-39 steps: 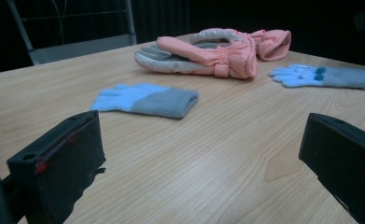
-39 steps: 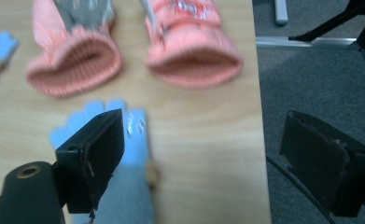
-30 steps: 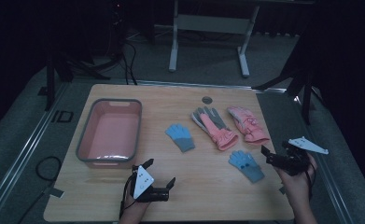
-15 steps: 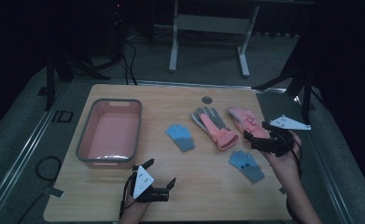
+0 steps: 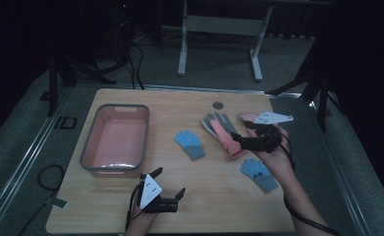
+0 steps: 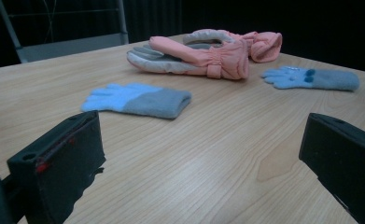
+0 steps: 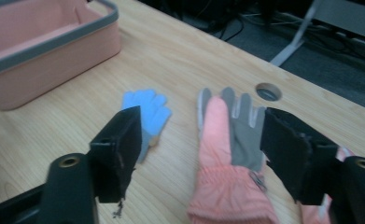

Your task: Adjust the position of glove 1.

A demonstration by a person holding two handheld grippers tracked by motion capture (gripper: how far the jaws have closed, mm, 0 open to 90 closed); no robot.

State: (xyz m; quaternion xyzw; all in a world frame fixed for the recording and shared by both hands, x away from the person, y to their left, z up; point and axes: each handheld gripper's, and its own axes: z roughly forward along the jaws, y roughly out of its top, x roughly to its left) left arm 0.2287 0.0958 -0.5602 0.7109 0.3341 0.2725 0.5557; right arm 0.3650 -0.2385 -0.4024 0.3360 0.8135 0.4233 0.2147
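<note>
The right gripper [image 5: 238, 140] hovered over the pink glove [image 5: 225, 135] near the middle-right of the tabletop [image 5: 219, 196], its jaws pointing left along the glove. In the right gripper view the jaws stood apart with the pink glove [image 7: 222, 182] lying on the wood between and below them; they had just been closing, but the pads did not press on anything. The glove lay palm up, its grey palm and fingers pointing away toward a round hole [image 7: 268, 91] in the tabletop.

A second pink glove [image 5: 248, 118] lay just beside the first, partly hidden under the hand. One blue glove [image 5: 190, 144] lay to the left of the pink pair, between it and the pink bin [image 5: 115, 140]; another blue glove [image 5: 259, 173] lay near the person's right wrist.

The left gripper [image 5: 172, 196] rested at the near edge of the tabletop, below the bin, with its jaws spread wide and nothing between them. Its own view looked across bare wood to the nearer blue glove [image 6: 138, 100], with the pink gloves [image 6: 203, 56] and the other blue glove [image 6: 311, 78] beyond.
</note>
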